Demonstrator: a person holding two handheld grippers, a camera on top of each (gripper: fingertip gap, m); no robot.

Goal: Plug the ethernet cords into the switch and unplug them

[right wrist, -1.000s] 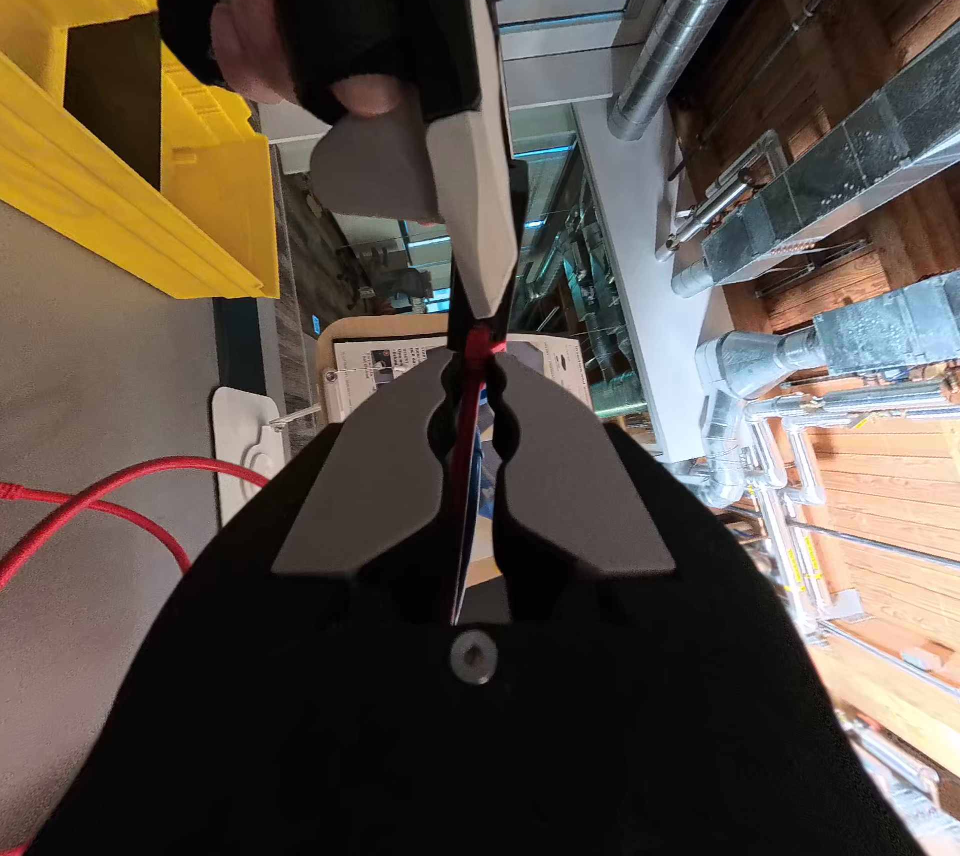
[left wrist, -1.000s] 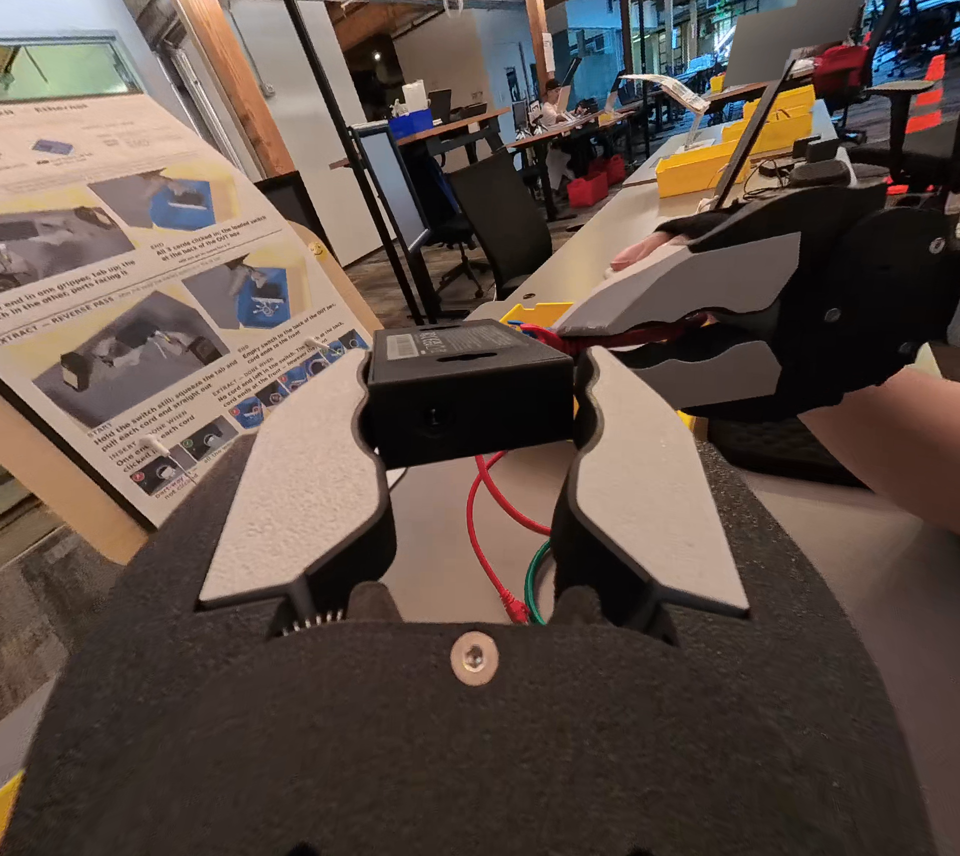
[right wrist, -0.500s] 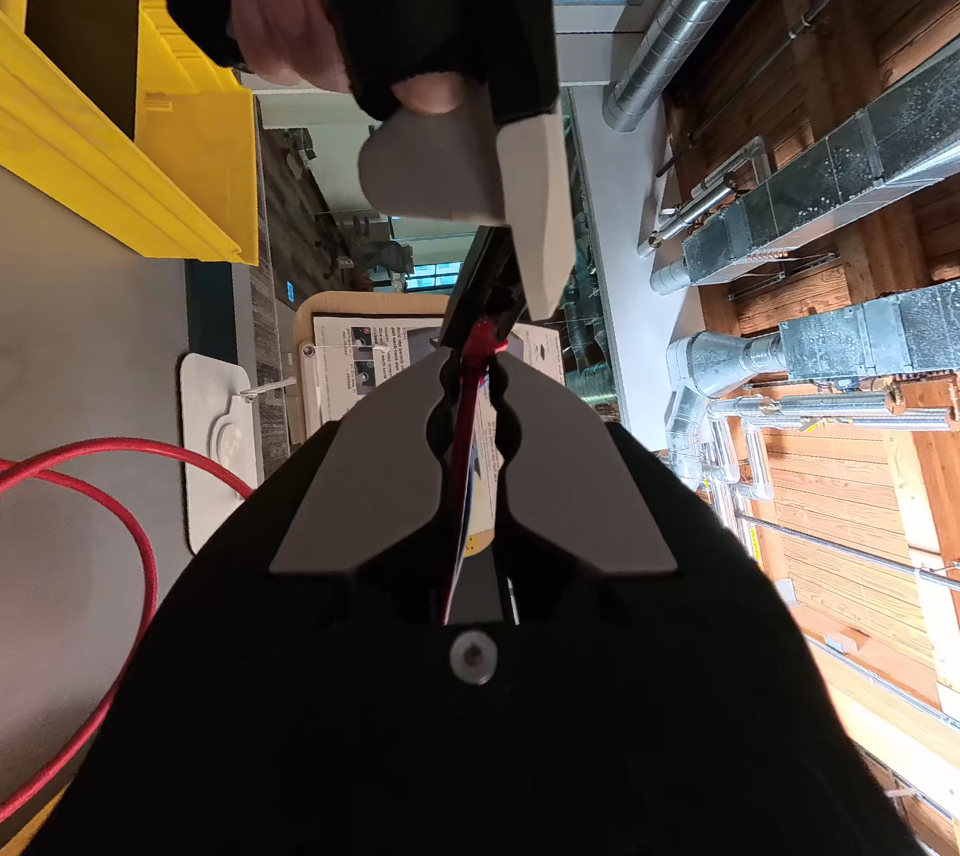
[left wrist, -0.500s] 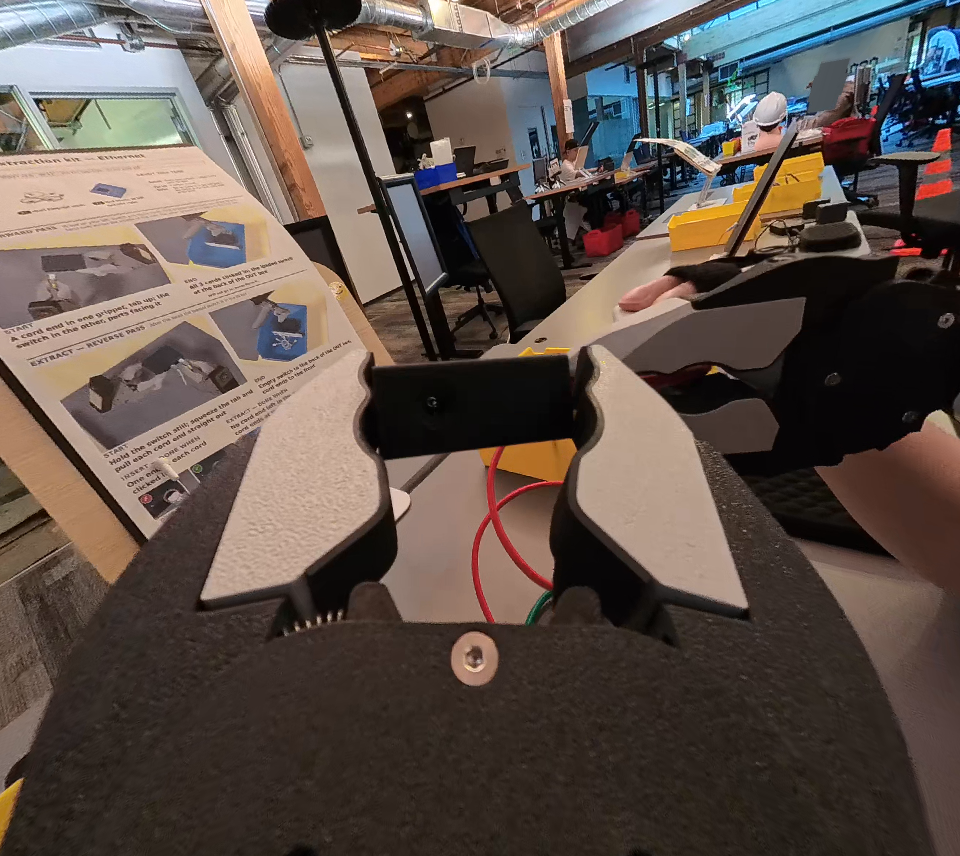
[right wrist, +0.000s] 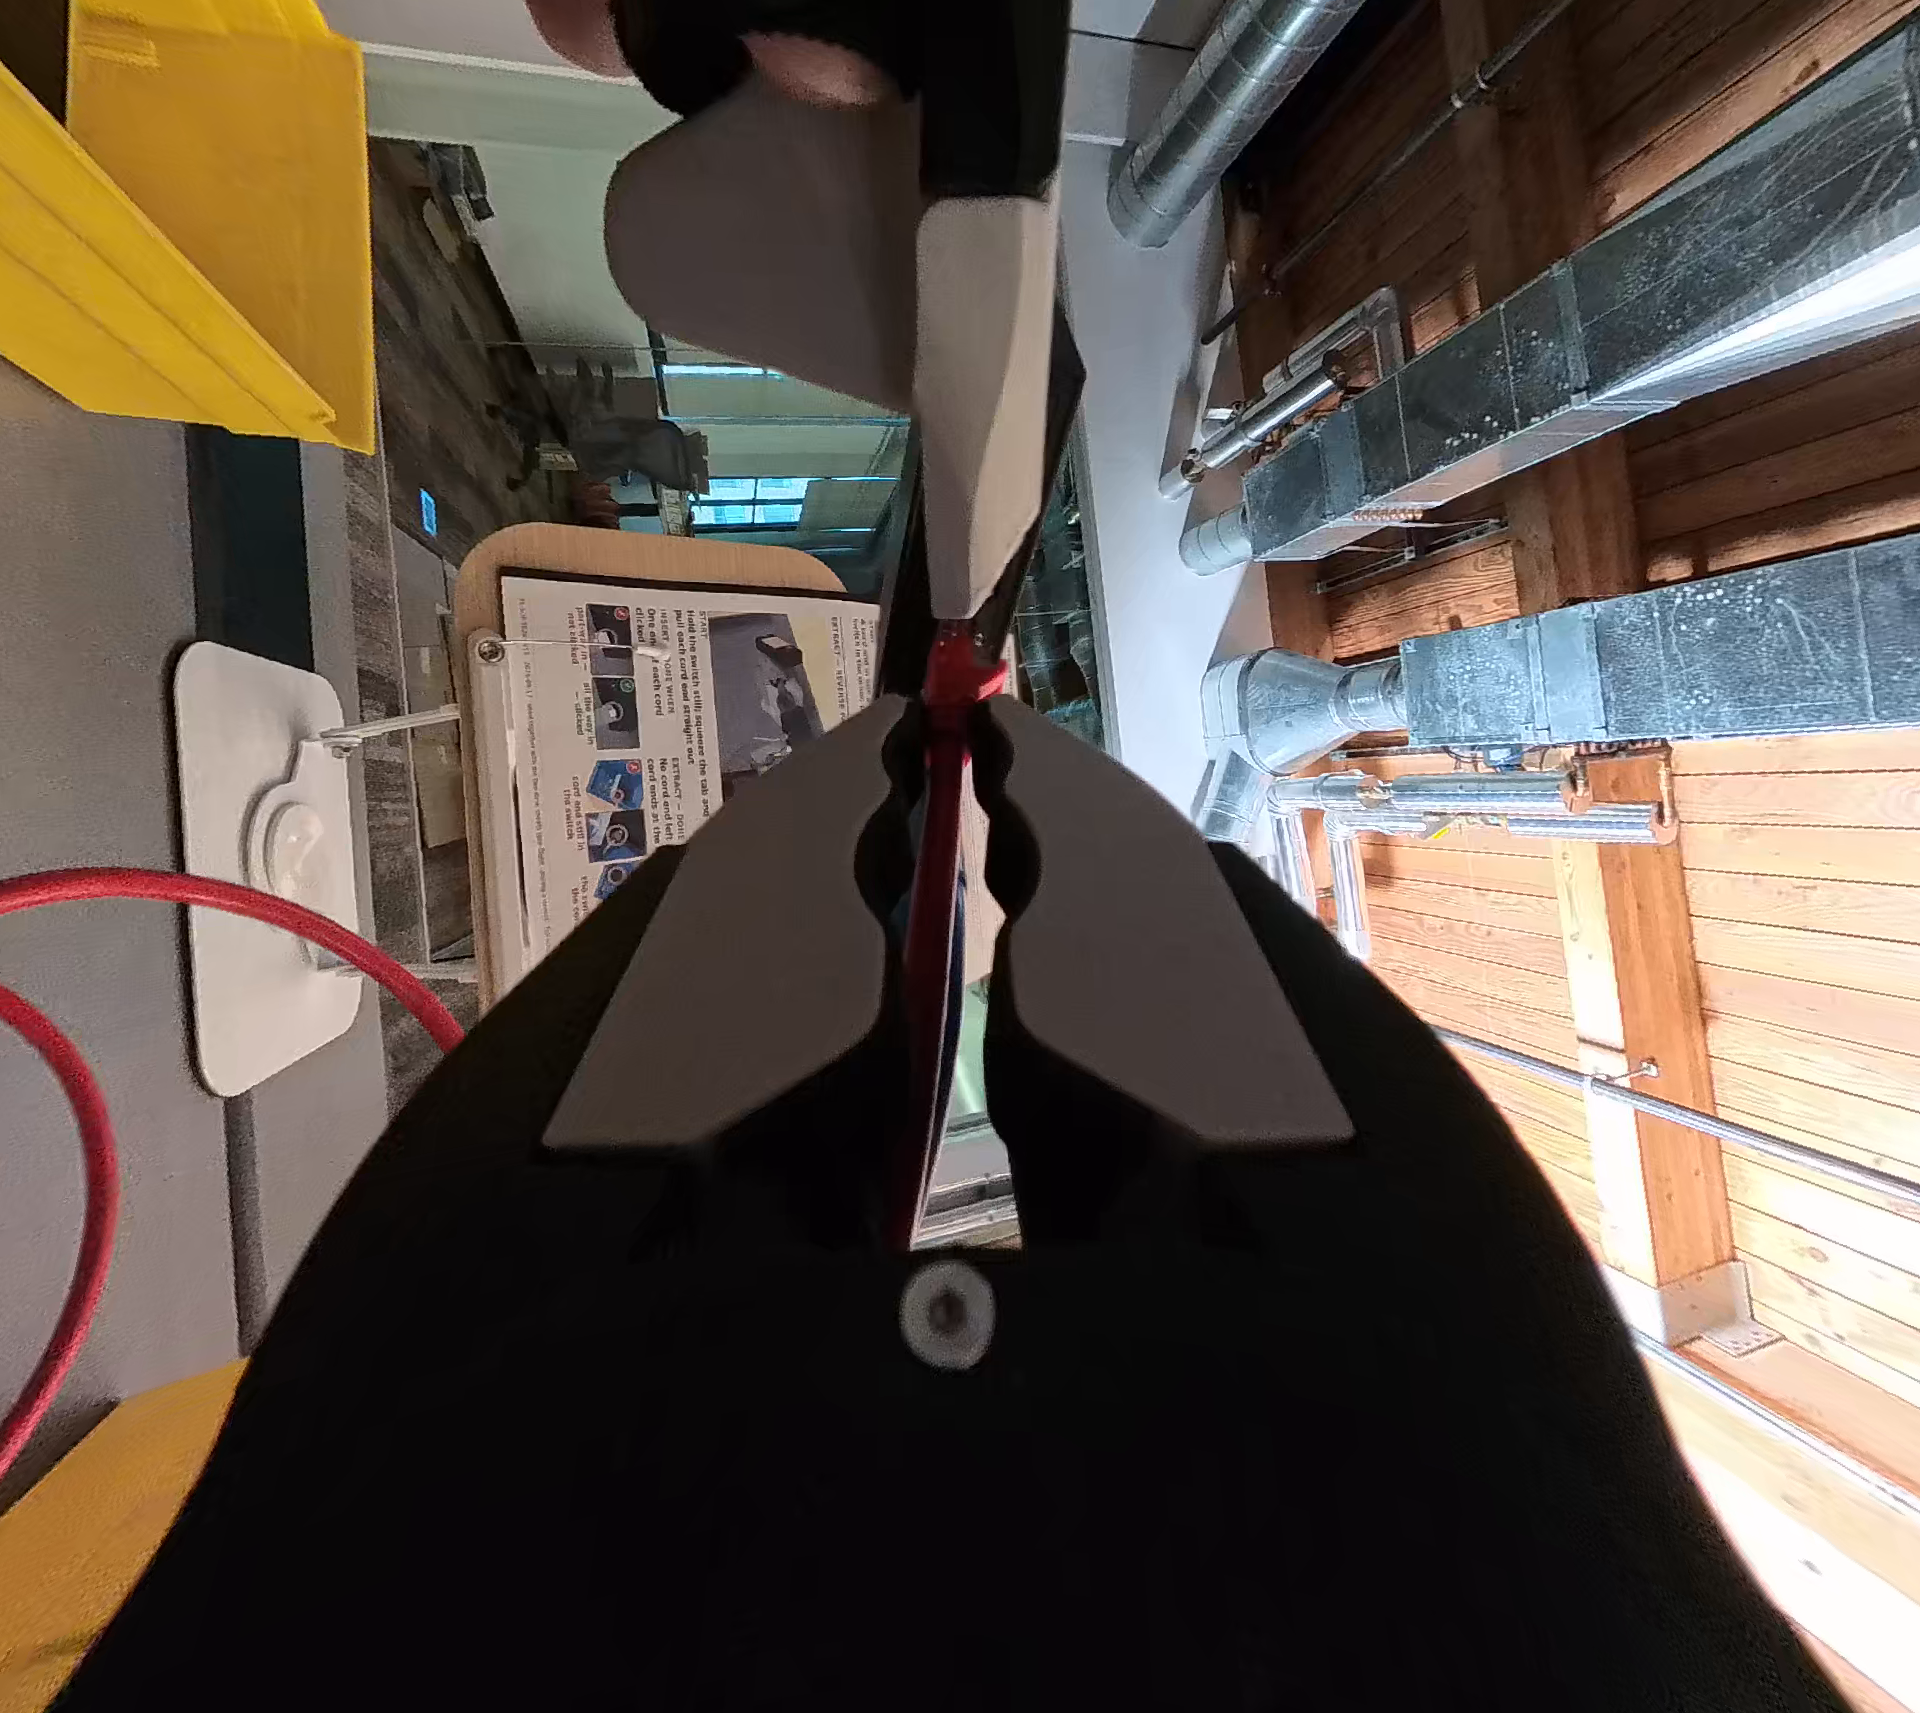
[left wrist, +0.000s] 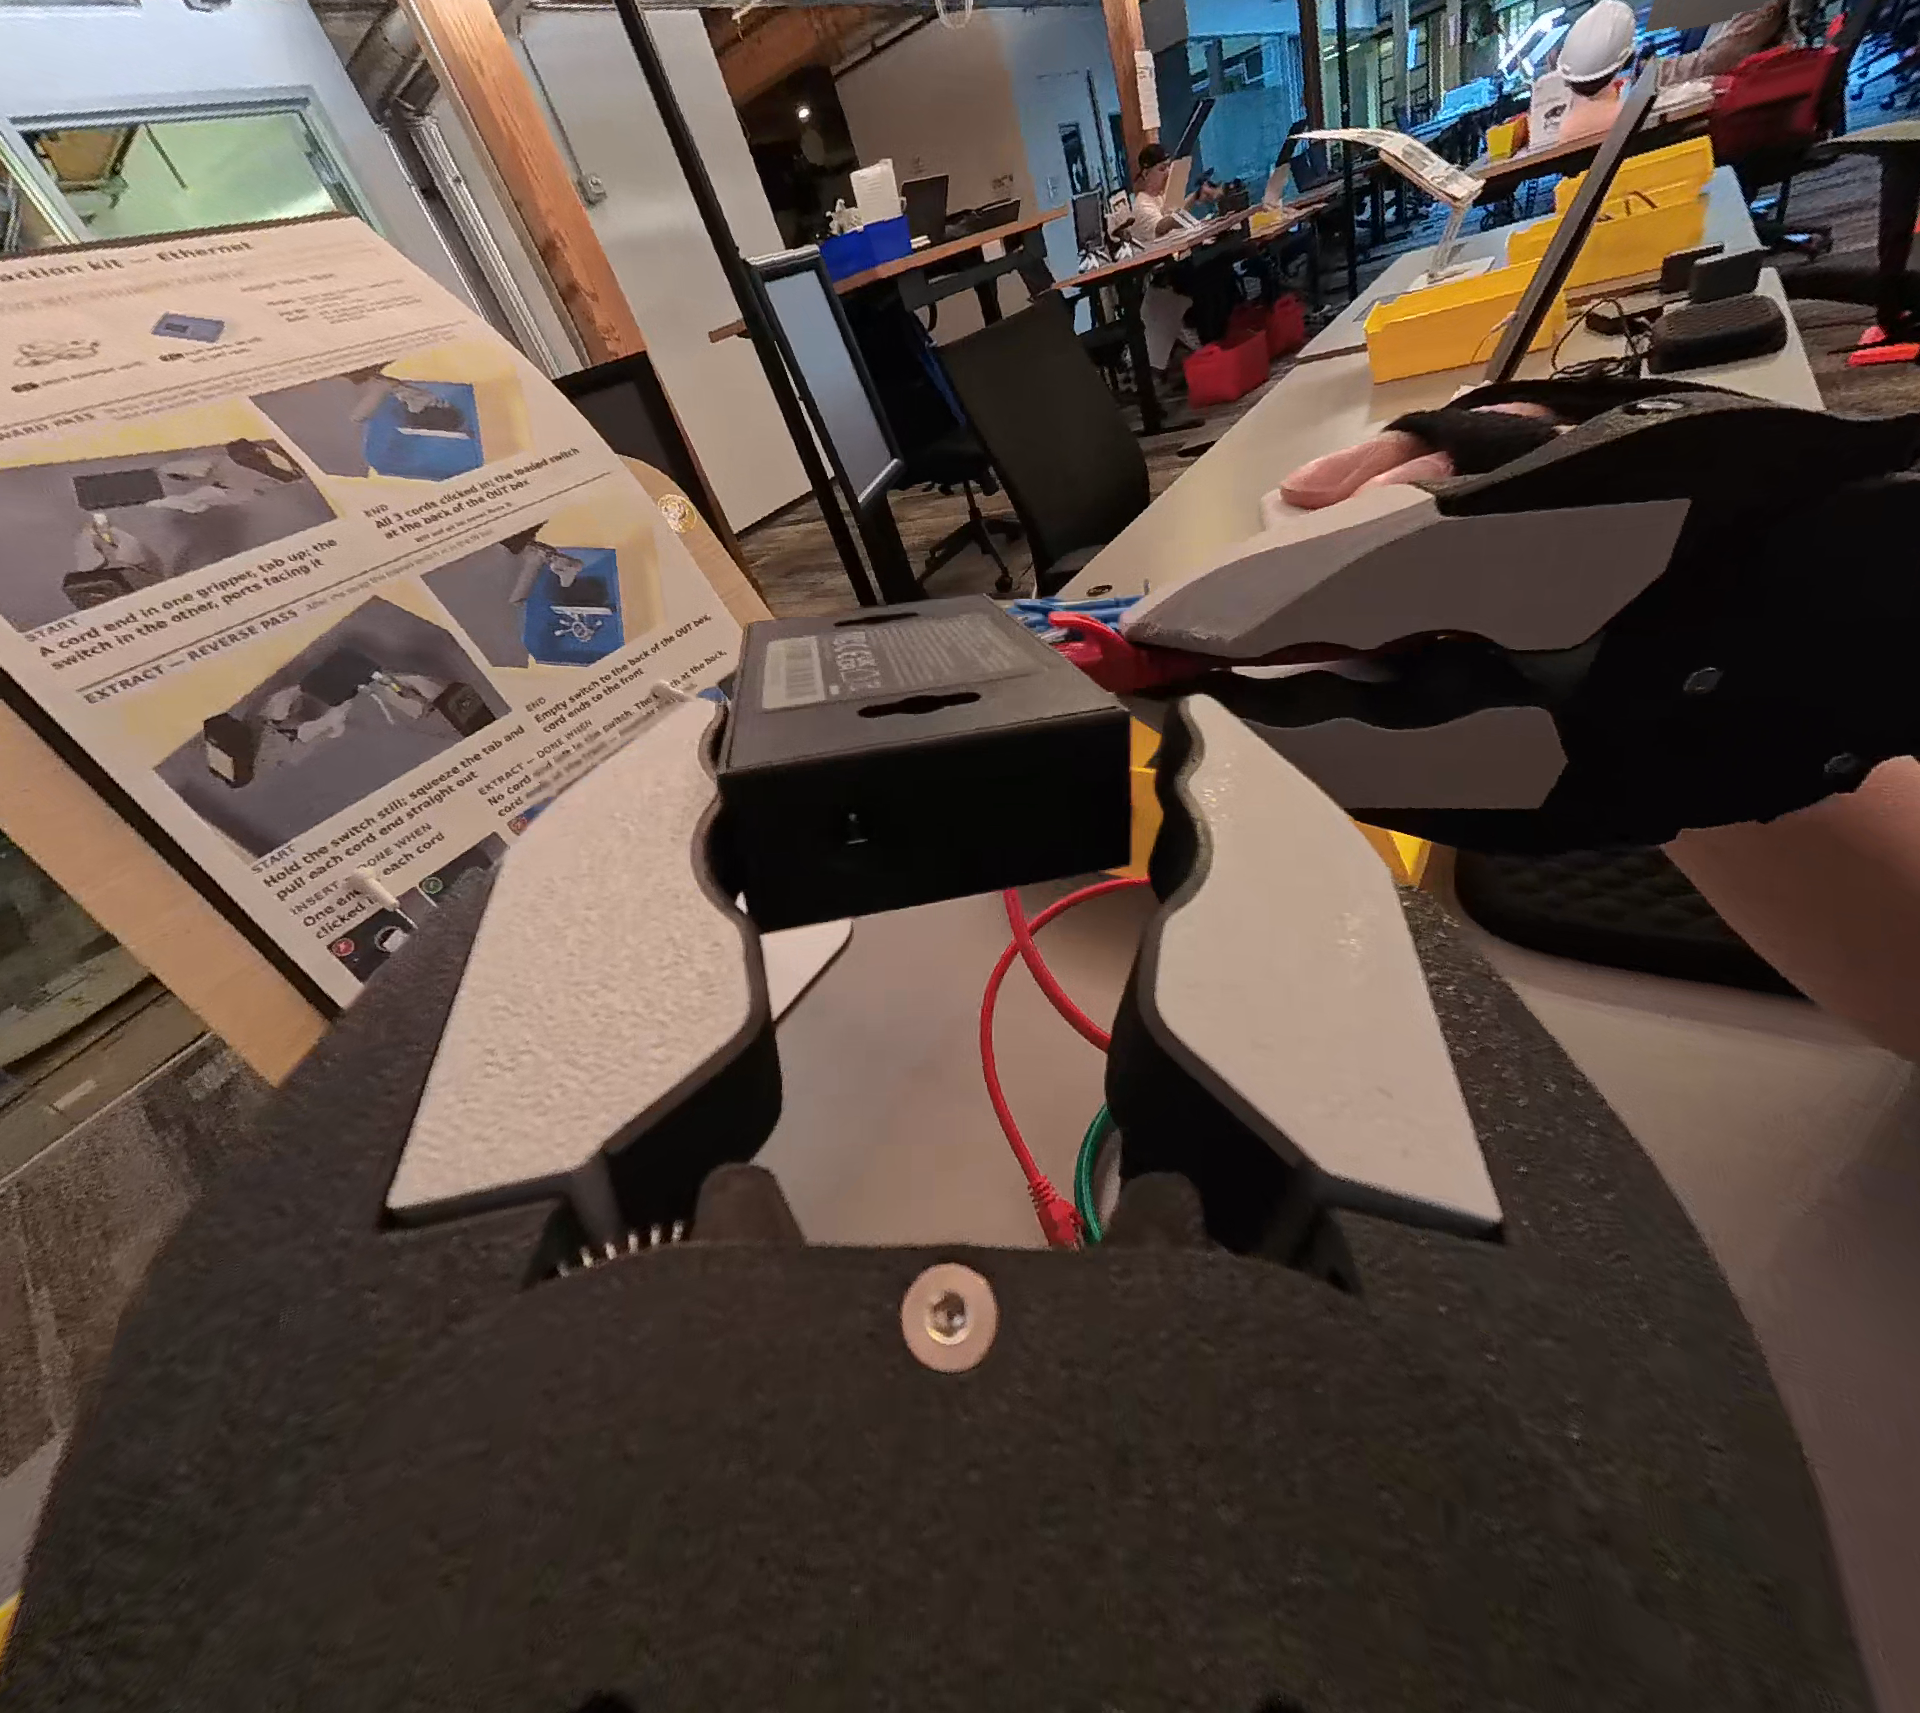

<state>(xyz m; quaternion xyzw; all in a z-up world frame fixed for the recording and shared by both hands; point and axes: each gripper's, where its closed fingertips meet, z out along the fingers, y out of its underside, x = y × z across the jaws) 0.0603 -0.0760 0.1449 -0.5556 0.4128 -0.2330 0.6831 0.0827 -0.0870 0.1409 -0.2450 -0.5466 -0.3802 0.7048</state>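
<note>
My left gripper point(left wrist: 935, 780) is shut on the black switch point(left wrist: 914, 728) and holds it above the table, its labelled top tilted up toward the camera. Its port side faces away and is hidden. My right gripper point(left wrist: 1195, 676) comes in from the right, shut on the red cord's plug point(left wrist: 1101, 661) at the switch's far right corner. I cannot tell whether the plug is in a port. In the right wrist view, the right gripper point(right wrist: 951, 707) clamps the red cord point(right wrist: 935, 832), with the left gripper's finger point(right wrist: 977, 416) just ahead. Blue cords point(left wrist: 1049, 614) show behind the switch.
The red cord loops on the grey table point(left wrist: 1018, 1019) beside a green cord point(left wrist: 1091, 1164). A yellow bin point(right wrist: 208, 157) stands close by. An instruction board point(left wrist: 312, 572) leans at the left, a white mount point(right wrist: 270, 863) at its foot. A black pad point(left wrist: 1610, 905) lies at the right. My two grippers' fingertips are within a few centimetres of each other.
The left gripper tipped the switch level, then tilted it back so its top shows again. The right gripper with the red plug stayed at the switch's far right and moved closer.
</note>
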